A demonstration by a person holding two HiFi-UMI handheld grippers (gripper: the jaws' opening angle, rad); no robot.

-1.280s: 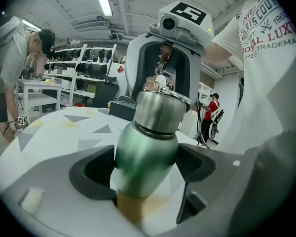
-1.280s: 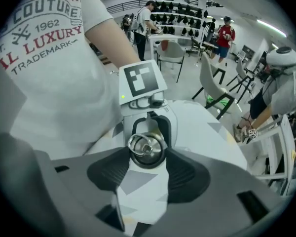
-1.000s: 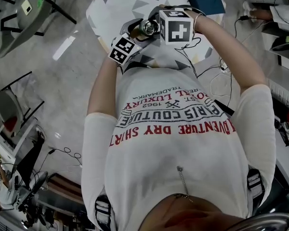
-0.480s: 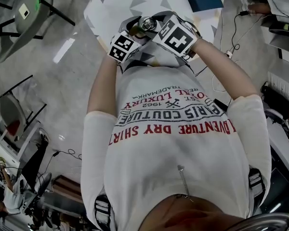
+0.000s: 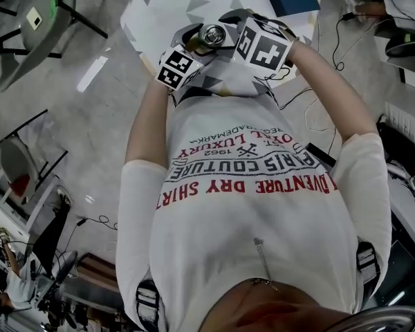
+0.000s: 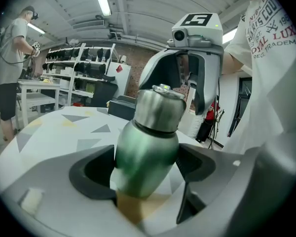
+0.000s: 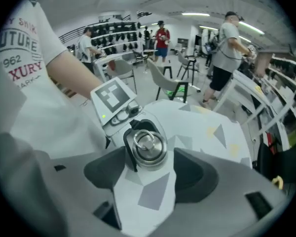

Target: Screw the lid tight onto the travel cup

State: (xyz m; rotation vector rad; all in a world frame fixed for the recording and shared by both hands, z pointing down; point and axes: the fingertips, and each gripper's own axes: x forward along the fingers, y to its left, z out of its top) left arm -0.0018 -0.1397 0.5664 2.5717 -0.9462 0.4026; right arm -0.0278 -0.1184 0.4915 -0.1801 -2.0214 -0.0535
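Patterned table [image 5: 166, 5] underneath, shelves [image 6: 79, 58] and people [image 7: 227, 48] behind. Cup [image 6: 148, 147] is clamped by left gripper [image 6: 147, 169]. Right gripper [image 7: 150, 177] jaws are opening, lid [image 7: 147, 144] between them, pads clear.

White short-sleeved T-shirt [image 5: 263, 213] with red and black printed lettering across the chest, thin metal chain [image 5: 261, 258] toward five o'clock, dark grey-banded straps [image 5: 149, 301] at seven and four o'clock

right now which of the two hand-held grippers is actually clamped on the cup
The left hand-held gripper: its jaws clamp the green travel cup. The right hand-held gripper has its jaws opening, pads off the silver lid.
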